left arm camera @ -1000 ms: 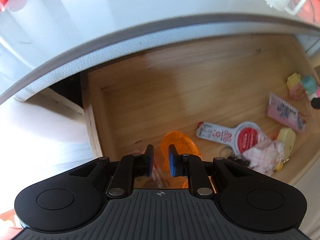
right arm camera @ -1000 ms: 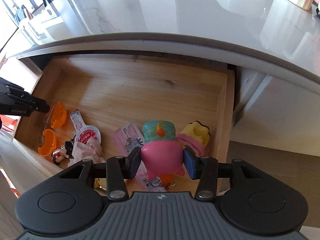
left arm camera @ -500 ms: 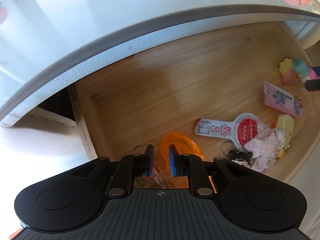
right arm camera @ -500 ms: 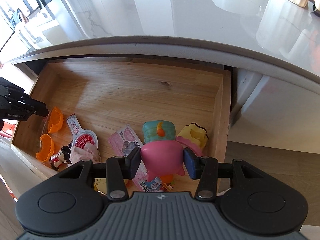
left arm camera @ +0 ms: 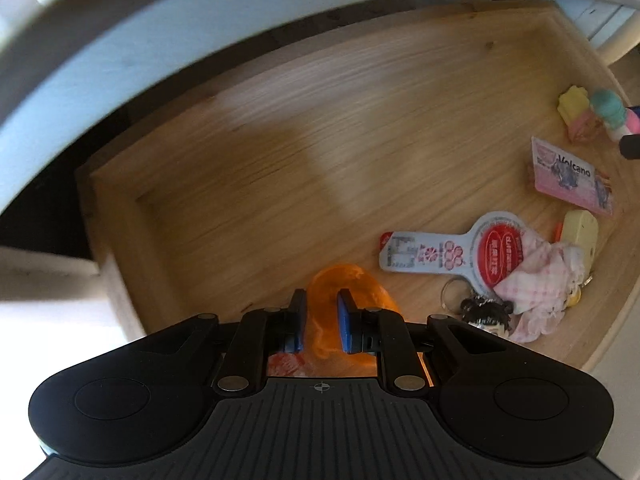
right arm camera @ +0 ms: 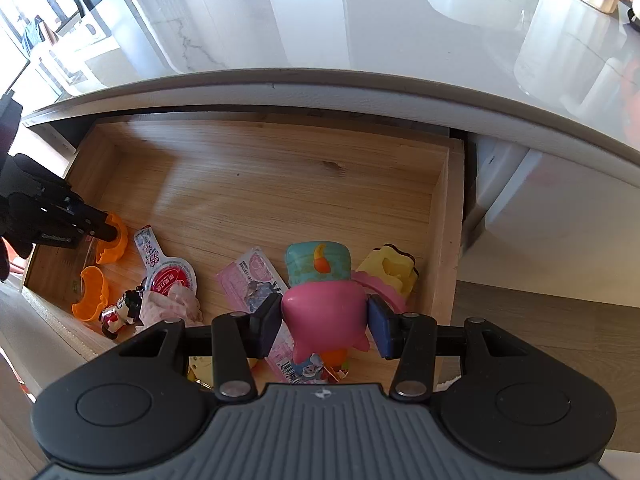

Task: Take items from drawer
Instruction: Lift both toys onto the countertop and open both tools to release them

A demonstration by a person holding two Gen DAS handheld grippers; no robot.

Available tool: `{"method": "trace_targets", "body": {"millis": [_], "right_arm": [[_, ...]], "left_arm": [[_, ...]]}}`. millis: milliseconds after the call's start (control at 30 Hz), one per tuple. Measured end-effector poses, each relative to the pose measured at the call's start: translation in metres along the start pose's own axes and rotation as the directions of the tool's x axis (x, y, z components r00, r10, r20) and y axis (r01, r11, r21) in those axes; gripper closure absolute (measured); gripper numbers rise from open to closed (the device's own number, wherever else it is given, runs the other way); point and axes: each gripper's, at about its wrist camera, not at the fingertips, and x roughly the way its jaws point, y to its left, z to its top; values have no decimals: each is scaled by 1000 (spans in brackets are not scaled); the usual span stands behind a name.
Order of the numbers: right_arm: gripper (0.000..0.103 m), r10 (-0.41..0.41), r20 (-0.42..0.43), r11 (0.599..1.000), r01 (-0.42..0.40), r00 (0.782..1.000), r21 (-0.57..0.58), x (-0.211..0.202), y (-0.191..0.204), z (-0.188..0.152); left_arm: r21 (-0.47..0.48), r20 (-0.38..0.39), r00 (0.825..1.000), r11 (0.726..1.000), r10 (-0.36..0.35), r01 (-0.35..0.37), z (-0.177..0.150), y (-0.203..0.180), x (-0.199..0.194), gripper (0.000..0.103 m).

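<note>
The wooden drawer (right arm camera: 280, 184) stands pulled out under a grey worktop. My left gripper (left arm camera: 322, 320) points straight down at the drawer's front left corner, over an orange plastic shell (left arm camera: 348, 280). Its jaws are opening, and the shell's rim sits between the blue pads without a clear squeeze. From the right wrist view, the left gripper's tip (right arm camera: 106, 232) reaches into that orange shell (right arm camera: 114, 240). A second orange shell (right arm camera: 92, 296) lies nearer the front. My right gripper (right arm camera: 324, 320) is shut on a pink toy with a teal hat (right arm camera: 324, 308).
On the drawer floor (left arm camera: 280, 140) lie a white-and-red paddle-shaped label (left arm camera: 460, 248), a pink packet (left arm camera: 568, 180), a yellow toy (right arm camera: 388, 272), a small keychain figure (right arm camera: 120, 312) and a pink checked cloth (right arm camera: 172, 304). The glossy worktop (right arm camera: 360, 20) overhangs the drawer's back.
My left gripper has rolled and sunk onto the orange shell, whose rim now sits between its pads. The right gripper and the pink toy have not moved.
</note>
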Motion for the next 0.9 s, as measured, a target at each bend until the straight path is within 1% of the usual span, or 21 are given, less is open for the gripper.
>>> {"method": "trace_targets", "body": {"millis": [33,100,133,167,200,267,400,467,500,567,633,667,733,833,900], "right_arm": [[56,0,0,1000,0,1000,0,0,0,0],[56,1,-1,1000,-1,1000,-1,0,0,0],[56,1,-1,1000,-1,1000,-2,0,0,0],[56,1,0,1000,-1,1000,-2,-1,1,0],[56,1,1,1000,-1,1000,-2,-1,1,0],[57,1,4,1000,-1,1000,-4,-1,1,0],[56,0,6,1000,0,1000,-4,-2,2,0],[57,-3,21,1000,3,1000,-11,-6,3,0],[57,-1,33,1000,1,999,-15,-9,4,-1],[57,10,63,1000,-8,998,-27,-17,7,-1],[57,18,90,999,-14,996,-38,-24,10,-2],[57,21,98,999,-18,995,-36,-27,11,-2],[57,42,105,999,-40,994,-20,-33,12,-3],[57,76,116,997,-76,990,-11,-45,15,-5],[57,82,136,996,-79,987,-28,-56,20,-4]], "left_arm": [[8,-4,1000,1000,-3,3,1,-1,1,83],[29,5,1000,1000,-3,3,1,-5,-1,89],[36,1,1000,999,-4,4,1,-7,-2,89],[28,-7,1000,1000,8,-7,1,-9,-2,90],[24,-12,1000,1000,19,-19,1,-11,-3,93],[59,1,1000,998,25,-25,1,-20,-10,96],[120,75,997,993,13,-22,-1,-42,-37,97],[142,121,992,989,21,-38,-2,-58,-58,97],[150,138,990,988,20,-41,0,-58,-62,97],[159,168,986,986,20,-48,-1,-68,-78,97],[153,190,981,987,22,-52,-2,-63,-89,97],[150,199,980,987,20,-51,3,-65,-93,97],[152,220,975,987,22,-56,-5,-71,-107,97],[155,272,962,986,13,-57,-10,-83,-127,97],[152,322,947,987,-3,-49,-9,-87,-149,98]]}}
